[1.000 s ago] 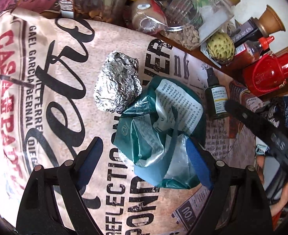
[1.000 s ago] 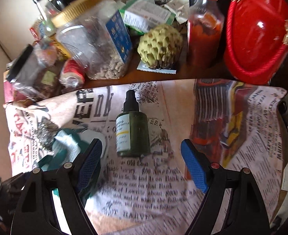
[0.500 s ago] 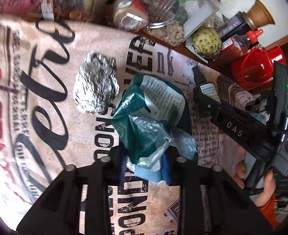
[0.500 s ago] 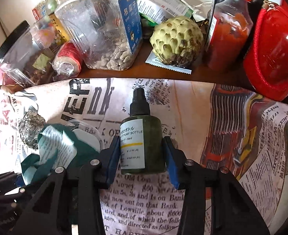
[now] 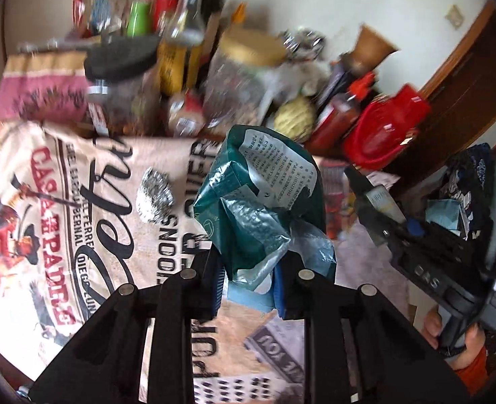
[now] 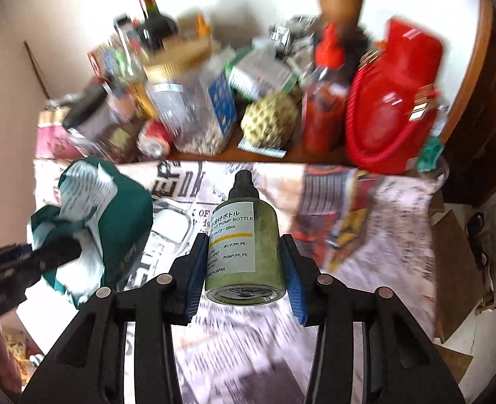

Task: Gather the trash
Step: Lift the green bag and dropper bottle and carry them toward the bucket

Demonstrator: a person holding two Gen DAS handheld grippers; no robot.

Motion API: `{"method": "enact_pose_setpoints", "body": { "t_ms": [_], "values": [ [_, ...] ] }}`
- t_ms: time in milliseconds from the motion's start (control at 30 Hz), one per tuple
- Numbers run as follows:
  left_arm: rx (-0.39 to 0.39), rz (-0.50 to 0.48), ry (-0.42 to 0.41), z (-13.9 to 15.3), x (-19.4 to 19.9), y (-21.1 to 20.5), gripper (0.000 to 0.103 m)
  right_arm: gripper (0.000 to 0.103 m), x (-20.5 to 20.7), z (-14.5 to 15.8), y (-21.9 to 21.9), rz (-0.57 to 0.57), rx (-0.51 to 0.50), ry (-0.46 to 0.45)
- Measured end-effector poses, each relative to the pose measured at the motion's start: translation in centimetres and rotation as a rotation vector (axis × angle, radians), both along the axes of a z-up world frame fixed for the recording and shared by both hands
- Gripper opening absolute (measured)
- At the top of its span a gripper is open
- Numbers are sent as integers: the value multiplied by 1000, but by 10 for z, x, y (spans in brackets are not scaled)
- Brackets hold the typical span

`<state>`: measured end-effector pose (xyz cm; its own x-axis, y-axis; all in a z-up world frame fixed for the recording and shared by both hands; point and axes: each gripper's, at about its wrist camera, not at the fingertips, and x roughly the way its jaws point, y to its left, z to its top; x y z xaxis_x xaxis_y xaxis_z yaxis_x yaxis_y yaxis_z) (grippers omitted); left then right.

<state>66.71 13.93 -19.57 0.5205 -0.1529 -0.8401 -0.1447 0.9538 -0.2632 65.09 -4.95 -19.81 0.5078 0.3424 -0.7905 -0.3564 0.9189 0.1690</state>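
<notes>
A crumpled green wrapper (image 5: 264, 202) is pinched between the closed pads of the left gripper (image 5: 249, 286) and held above the printed tablecloth (image 5: 62, 229). A small green pump bottle (image 6: 244, 245) is clamped in the right gripper (image 6: 244, 269), apparently also off the cloth. A foil ball (image 5: 154, 195) is left lying on the cloth.

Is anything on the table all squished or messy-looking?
Yes. The green wrapper pinched in the left gripper is badly crumpled, and a scrunched foil ball lies loose on the printed tablecloth. The pump bottle in the right gripper looks undamaged.
</notes>
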Motion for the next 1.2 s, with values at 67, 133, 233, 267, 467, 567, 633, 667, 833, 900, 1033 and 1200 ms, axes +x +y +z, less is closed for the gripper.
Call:
{"method": "enact_pose_setpoints", "body": {
  "t_ms": [67, 133, 233, 267, 467, 567, 633, 667, 833, 900, 1033, 1200],
  "values": [
    [16, -2, -44, 19, -10, -16, 23, 39, -14, 18, -13, -11, 20, -40],
    [33, -2, -85, 36, -24, -31, 23, 39, -31, 37, -32, -27, 40, -88],
    [45, 9, -161, 65, -54, -58, 23, 39, -59, 66, -59, -34, 68, -165],
    [48, 14, -184, 73, -61, -66, 23, 39, -68, 74, -65, -36, 77, -191],
    [85, 39, -304, 117, -129, -109, 23, 39, -125, 117, -107, -52, 131, -337],
    [97, 50, -350, 136, -161, -125, 23, 39, -151, 132, -121, -38, 149, -377],
    [106, 59, -373, 146, -179, -132, 23, 39, -169, 140, -128, -30, 157, -400],
    [108, 61, -385, 151, -189, -135, 23, 39, -174, 142, -130, -29, 159, -407],
    [114, 58, -426, 169, -227, -144, 23, 39, -207, 154, -133, -17, 167, -444],
    [111, 48, -435, 172, -239, -146, 23, 39, -220, 156, -135, -19, 164, -452],
    [112, 17, -449, 171, -260, -142, 23, 39, -245, 154, -132, -39, 160, -453],
    [121, -29, -451, 167, -298, -133, 23, 39, -284, 147, -123, -70, 155, -442]
  ]
}}
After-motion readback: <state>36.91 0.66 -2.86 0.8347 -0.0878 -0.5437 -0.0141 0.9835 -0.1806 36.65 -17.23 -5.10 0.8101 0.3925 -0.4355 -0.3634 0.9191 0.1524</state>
